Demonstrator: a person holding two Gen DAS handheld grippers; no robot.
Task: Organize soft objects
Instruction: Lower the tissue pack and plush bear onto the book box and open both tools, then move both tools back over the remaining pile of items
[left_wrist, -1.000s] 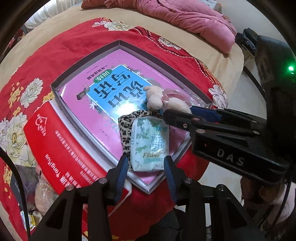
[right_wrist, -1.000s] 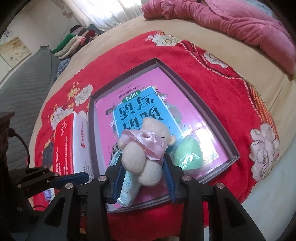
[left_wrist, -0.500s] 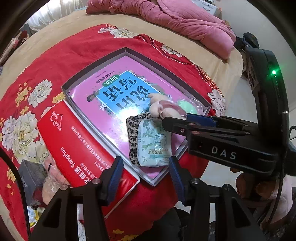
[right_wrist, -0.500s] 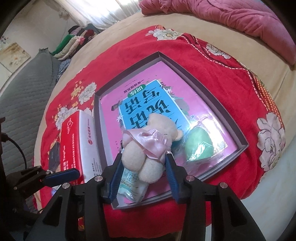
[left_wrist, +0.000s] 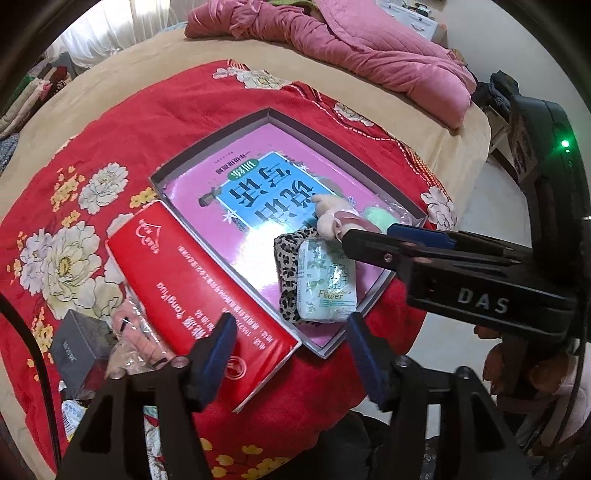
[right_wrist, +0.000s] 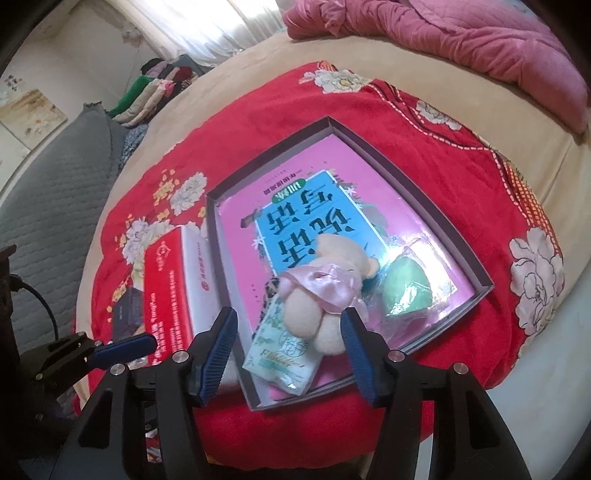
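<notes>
Red carton (left_wrist: 192, 288) lies left, touching grey tray (left_wrist: 207, 158). Left gripper (left_wrist: 291, 354) released, jaws opening, nothing between; tissue pack (left_wrist: 327, 284) lies on leopard-print cloth (left_wrist: 286, 258) in tray's near corner, likely grouped with other softs. Right gripper (right_wrist: 288, 350) also released, jaws opening; plush bear (right_wrist: 317, 295) now rests free on pack beside green pouch (right_wrist: 406, 284). Second ago both pads flanked items closely; now wider, backed off.

A cream plush bear (right_wrist: 317, 295) in a pink satin bow is lying in the near corner of the shallow grey tray (right_wrist: 421, 192), overlapping a pale-green "Flower" tissue pack (right_wrist: 282, 354) that is resting on a leopard-print cloth (left_wrist: 290, 266), with a bagged green soft item (right_wrist: 406, 291) sitting just beside the bear.
</notes>
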